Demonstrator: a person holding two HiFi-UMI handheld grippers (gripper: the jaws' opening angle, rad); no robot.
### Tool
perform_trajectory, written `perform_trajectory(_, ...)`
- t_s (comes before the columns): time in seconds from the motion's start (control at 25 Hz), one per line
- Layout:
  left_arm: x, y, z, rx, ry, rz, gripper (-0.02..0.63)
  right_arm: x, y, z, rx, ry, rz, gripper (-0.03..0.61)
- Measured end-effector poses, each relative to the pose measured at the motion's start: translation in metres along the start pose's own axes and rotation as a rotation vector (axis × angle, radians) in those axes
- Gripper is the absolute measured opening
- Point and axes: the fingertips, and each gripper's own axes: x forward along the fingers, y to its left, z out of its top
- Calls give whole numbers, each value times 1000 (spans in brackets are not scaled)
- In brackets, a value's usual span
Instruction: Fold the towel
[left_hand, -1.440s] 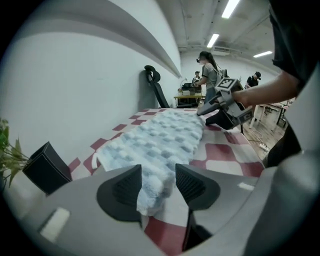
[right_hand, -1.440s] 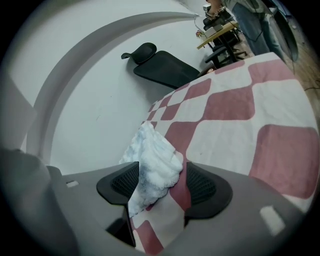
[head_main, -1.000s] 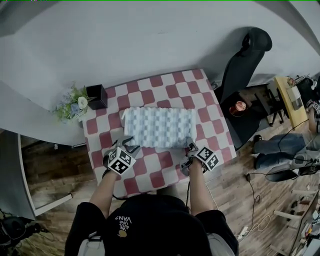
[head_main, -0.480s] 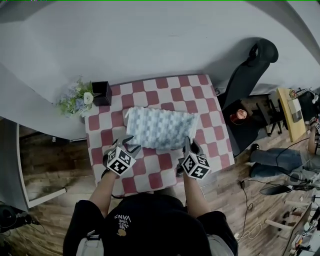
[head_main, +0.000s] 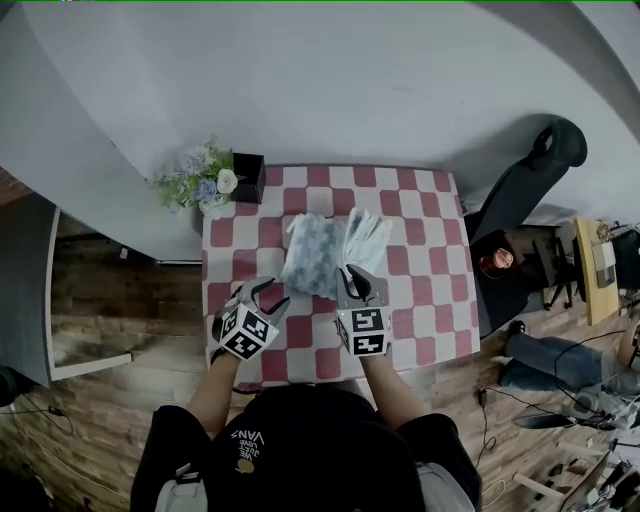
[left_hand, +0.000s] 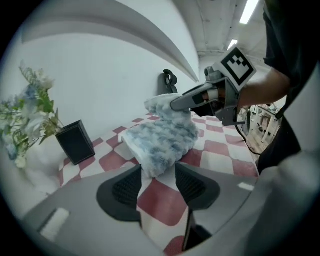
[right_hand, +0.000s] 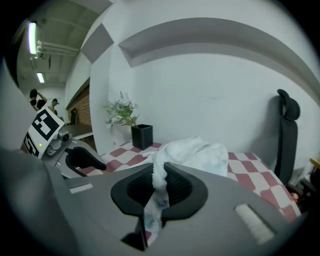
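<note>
The blue-and-white towel (head_main: 322, 252) lies on the red-and-white checked table (head_main: 425, 300), its right half lifted and turned over toward the left. My right gripper (head_main: 355, 276) is shut on the towel's edge (right_hand: 159, 181). Its jaws have just been closing, and the cloth is pinched between the pads. From the left gripper view, that gripper (left_hand: 186, 102) holds the raised fold above the towel (left_hand: 162, 137). My left gripper (head_main: 265, 293) stands open at the towel's near left corner (left_hand: 151, 169), which reaches in between the spread pads.
A bunch of flowers (head_main: 200, 182) and a black box (head_main: 248, 178) stand at the table's far left corner. A black office chair (head_main: 530, 185) stands off the table's right side. The table's near edge is just below both grippers.
The right gripper shut on the towel's near right corner, rolled, and carried it up and leftward over the towel. The left gripper shifted slightly, still open at the left corner.
</note>
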Motion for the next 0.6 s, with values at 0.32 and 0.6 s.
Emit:
perform_trajectory(0.32, -35, 6, -34, -109, 8, 73, 187, 55, 76, -11, -144, 76, 164, 40)
perform_trajectory(0.6, -47, 6, -49, -127, 17, 76, 187, 73, 100, -43, -213, 190, 211, 44)
